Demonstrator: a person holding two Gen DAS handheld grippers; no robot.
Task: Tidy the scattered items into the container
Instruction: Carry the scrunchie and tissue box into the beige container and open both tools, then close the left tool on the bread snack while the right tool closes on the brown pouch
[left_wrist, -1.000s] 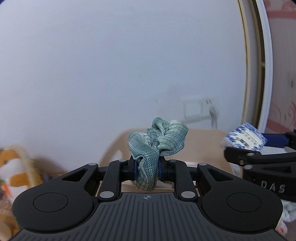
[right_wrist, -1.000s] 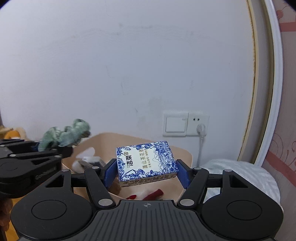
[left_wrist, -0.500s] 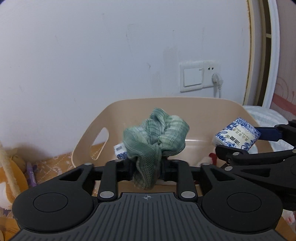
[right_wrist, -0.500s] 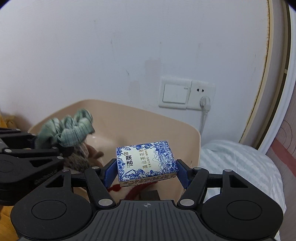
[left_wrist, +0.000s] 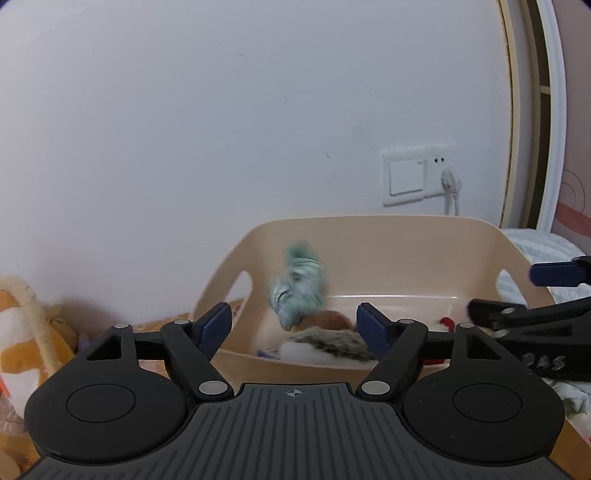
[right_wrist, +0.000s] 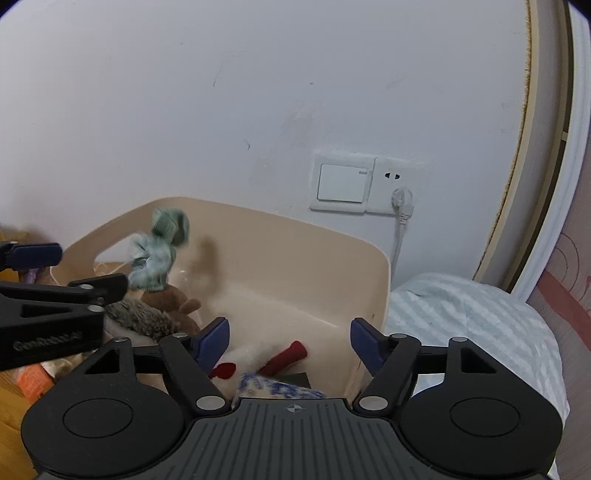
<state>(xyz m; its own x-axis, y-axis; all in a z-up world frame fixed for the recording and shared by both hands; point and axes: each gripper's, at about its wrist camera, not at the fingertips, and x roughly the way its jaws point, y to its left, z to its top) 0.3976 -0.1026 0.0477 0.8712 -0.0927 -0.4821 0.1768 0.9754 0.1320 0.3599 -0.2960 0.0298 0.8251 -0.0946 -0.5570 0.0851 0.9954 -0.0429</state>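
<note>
Both grippers stand apart over the beige plastic bin (left_wrist: 388, 236), and neither clamps anything; the left gripper (left_wrist: 294, 325) has its jaws opening, with the green scrunchie (left_wrist: 297, 286) blurred in the air just ahead of the blue pads (left_wrist: 216, 323) and clear of them, which reads as a release so that it drops inside; from the right wrist view the same scrunchie (right_wrist: 159, 254) hangs above the brown plush toy (right_wrist: 173, 301) and the grey furry toy (right_wrist: 138, 323) lying in the bin's left part; the right gripper (right_wrist: 289, 343) also has its jaws opening with nothing between them, and the blue-and-white patterned box (right_wrist: 277, 389) lies blurred low in the bin just below it, beside a white plush with red parts (right_wrist: 258, 360); both tools tilt downward over the near rim, likely so that whatever they let go falls within the walls. The bin sits against a plain white wall bearing a light switch (right_wrist: 343, 182) and a plugged socket (right_wrist: 400, 184); an orange-and-white soft toy (left_wrist: 22, 332) lies off to the left, and striped pale bedding (right_wrist: 461, 321) lies to the right, just beside the bin.
</note>
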